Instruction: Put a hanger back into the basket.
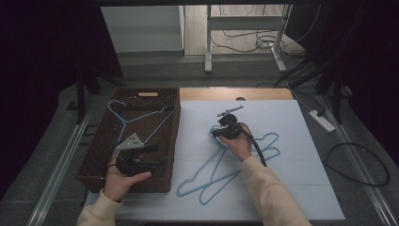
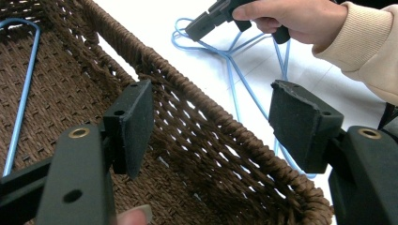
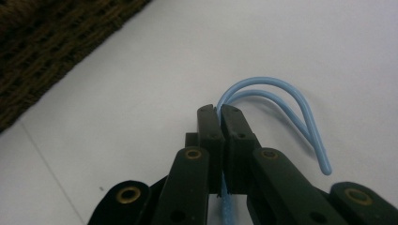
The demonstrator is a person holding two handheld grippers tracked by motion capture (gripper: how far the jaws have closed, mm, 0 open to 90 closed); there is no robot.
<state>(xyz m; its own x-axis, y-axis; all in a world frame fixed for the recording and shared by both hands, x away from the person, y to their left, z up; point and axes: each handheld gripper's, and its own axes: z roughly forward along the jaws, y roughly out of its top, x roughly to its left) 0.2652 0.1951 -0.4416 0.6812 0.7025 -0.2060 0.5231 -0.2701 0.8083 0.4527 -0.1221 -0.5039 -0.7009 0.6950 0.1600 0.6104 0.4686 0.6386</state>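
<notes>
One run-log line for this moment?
right tool: shut on hanger hooks | left tool: open over basket | one hanger in basket

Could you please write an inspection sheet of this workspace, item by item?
Surface: pale blue mat on a wooden table.
Job's things: blue wire hangers on the mat; one hanger inside the wicker basket.
Clutter: nothing seen.
Grippers: right hand-held gripper shut on the hanger hooks; left hand-held gripper open above the basket.
Cables: gripper cable; loose cables on the floor.
Surroundings: metal frame, power strip.
</notes>
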